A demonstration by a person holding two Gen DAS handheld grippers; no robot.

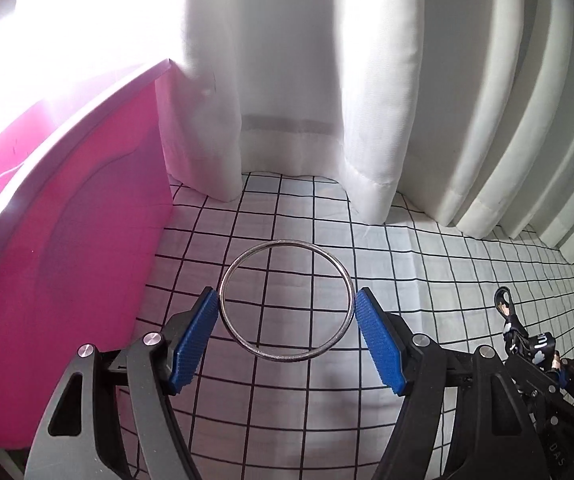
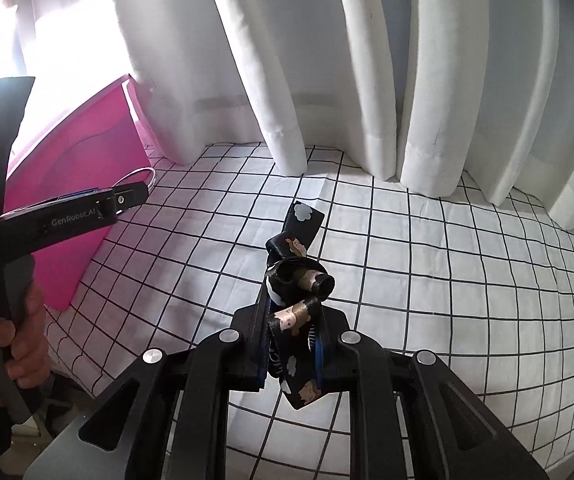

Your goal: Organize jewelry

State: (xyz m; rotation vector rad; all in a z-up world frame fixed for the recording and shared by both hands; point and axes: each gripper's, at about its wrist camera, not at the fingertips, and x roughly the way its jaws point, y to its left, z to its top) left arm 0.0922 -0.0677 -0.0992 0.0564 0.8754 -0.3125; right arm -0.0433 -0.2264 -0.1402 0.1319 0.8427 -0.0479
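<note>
While the left gripper (image 1: pixel 287 320) pinches the bangle (image 1: pixel 287 300) across its width above the checked cloth (image 1: pixel 427 260), the right gripper (image 2: pixel 291 344) clamps a bunched lanyard (image 2: pixel 295 276); both look mid-carry. Next, I judge, each needs lowering into the pink box (image 1: pixel 67 240) before its jaws part.
</note>
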